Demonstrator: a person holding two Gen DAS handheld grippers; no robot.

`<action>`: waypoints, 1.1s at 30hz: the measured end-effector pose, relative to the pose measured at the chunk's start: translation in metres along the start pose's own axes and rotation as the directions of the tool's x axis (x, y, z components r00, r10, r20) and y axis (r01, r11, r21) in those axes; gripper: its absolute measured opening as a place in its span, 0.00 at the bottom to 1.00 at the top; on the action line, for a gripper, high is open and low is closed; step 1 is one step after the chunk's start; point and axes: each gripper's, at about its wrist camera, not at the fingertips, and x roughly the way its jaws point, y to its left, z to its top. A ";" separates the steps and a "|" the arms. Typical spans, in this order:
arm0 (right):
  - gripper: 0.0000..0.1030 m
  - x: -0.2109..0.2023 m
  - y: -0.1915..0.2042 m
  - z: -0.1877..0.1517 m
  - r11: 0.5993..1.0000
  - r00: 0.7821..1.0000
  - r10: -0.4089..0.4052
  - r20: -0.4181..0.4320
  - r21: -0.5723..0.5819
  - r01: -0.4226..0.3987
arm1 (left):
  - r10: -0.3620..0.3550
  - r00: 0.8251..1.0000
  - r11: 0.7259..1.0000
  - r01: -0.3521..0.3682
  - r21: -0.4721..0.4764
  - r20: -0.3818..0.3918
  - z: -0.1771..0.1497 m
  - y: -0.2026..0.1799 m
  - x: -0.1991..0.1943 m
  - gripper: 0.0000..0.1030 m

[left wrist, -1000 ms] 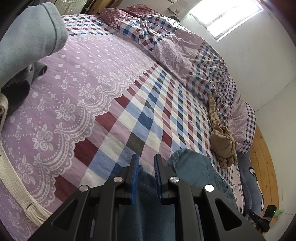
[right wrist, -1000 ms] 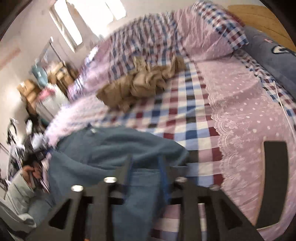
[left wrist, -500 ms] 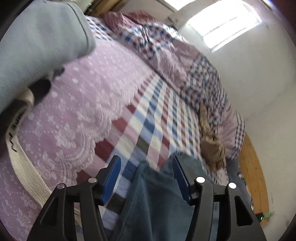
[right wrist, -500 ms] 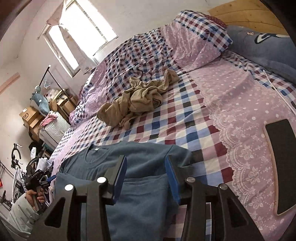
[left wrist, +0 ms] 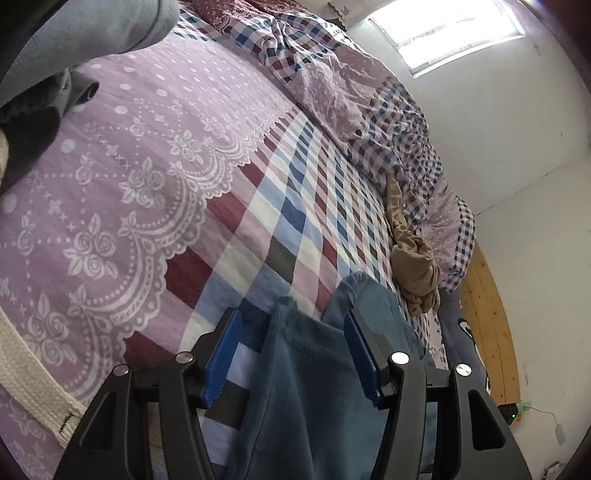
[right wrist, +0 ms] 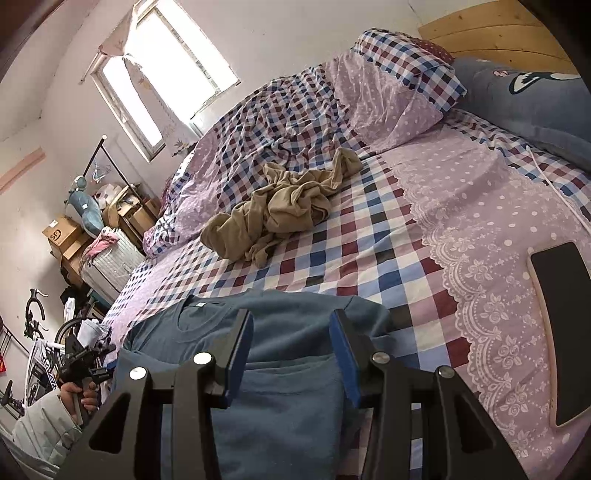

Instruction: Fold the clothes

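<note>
A teal-blue T-shirt (right wrist: 280, 373) lies on the checked bedsheet, its lower part folded up over the chest, collar at the left. My right gripper (right wrist: 291, 332) hovers open just above the folded edge, blue pads apart, nothing between them. In the left wrist view the same T-shirt (left wrist: 314, 391) runs under my left gripper (left wrist: 293, 334), which is open, its pads standing on either side of a raised fold without clamping it. A crumpled tan garment (right wrist: 280, 206) lies farther up the bed, seen also as the tan garment (left wrist: 415, 266) in the left wrist view.
A bunched checked quilt (right wrist: 273, 110) and pillows (right wrist: 391, 88) line the far side. A dark phone (right wrist: 565, 325) lies on the lilac lace sheet at right. A pale blue sleeve (left wrist: 85, 26) and dark clothes (left wrist: 29, 122) sit at left. A hand with the other gripper (right wrist: 79, 373) shows low left.
Both grippers were shut on the blue T-shirt a second ago; both have opened and let the cloth drop onto the bed. The shirt now lies folded and still.
</note>
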 end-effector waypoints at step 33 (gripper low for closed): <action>0.41 0.024 0.012 -0.029 0.961 0.969 -0.189 -0.159 -0.230 0.150 | 0.055 0.998 0.997 -0.056 -0.049 -0.012 -0.004 0.002 0.008 0.05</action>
